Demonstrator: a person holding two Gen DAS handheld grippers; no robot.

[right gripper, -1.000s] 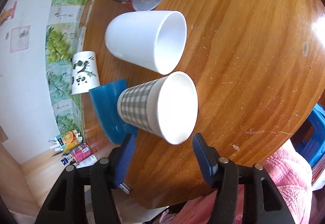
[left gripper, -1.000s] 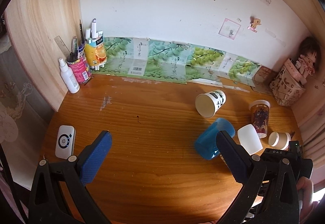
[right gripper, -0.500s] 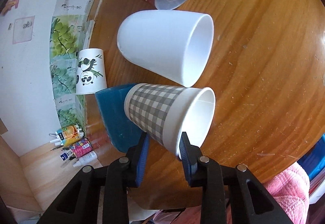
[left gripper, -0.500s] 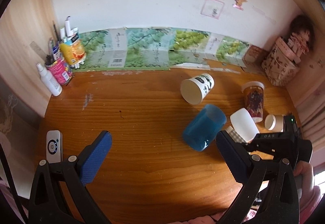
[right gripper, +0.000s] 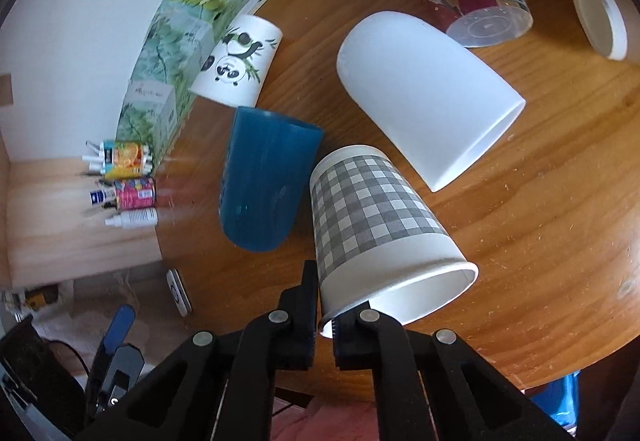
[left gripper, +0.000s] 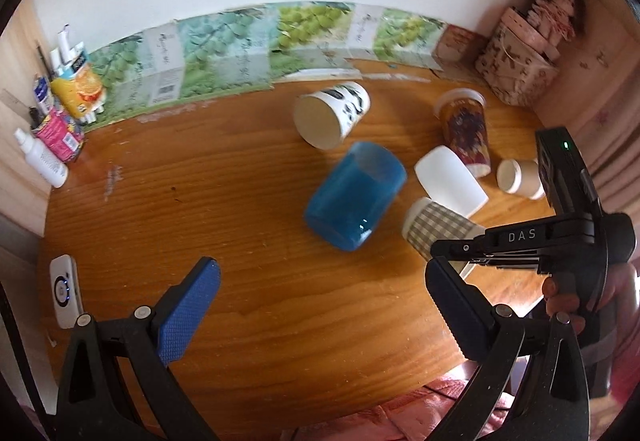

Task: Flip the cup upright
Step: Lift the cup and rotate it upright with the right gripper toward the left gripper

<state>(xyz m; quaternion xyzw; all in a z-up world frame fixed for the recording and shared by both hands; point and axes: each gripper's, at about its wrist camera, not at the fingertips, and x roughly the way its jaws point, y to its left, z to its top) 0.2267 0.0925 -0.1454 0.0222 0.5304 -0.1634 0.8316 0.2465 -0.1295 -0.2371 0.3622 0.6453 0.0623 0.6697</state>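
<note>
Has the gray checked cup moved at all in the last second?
Yes. The checked cup, pinched at its rim by the right gripper, has swung its mouth away from the camera and pulled slightly off the white cup beside it.

Both grippers are the same build. The left gripper (left gripper: pixel 320 305) has black plastic scissor-style arms with silver rivets at the joints, ending in fingers (left gripper: pixel 188 311) with blue, finely textured pads. The right gripper (right gripper: pixel 325 315) is black too, same silver rivets. From the left cam, its body is a black block with "DAS" in white letters and a small green LED on top. The hand (left gripper: pixel 568 297) shows bare fingertips and a pink sleeve.
</note>
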